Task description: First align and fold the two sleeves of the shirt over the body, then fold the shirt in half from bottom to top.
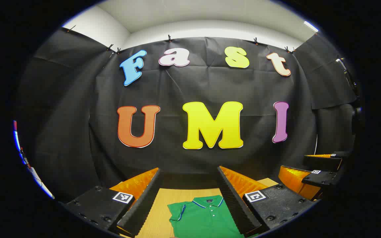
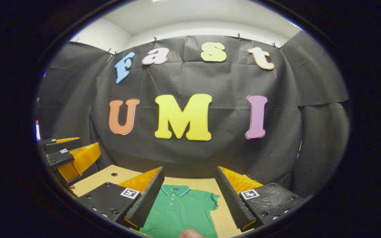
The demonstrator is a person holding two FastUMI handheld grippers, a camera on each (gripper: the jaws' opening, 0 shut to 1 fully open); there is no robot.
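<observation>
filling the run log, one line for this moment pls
stage: pre-fold | shirt: flat on table, sleeves out | left gripper: open | right gripper: open

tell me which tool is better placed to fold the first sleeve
Neither clearly. The left tool frames the green shirt's left sleeve; the right tool frames the other sleeve. Both are open above the table, so each suits its own side.
</observation>
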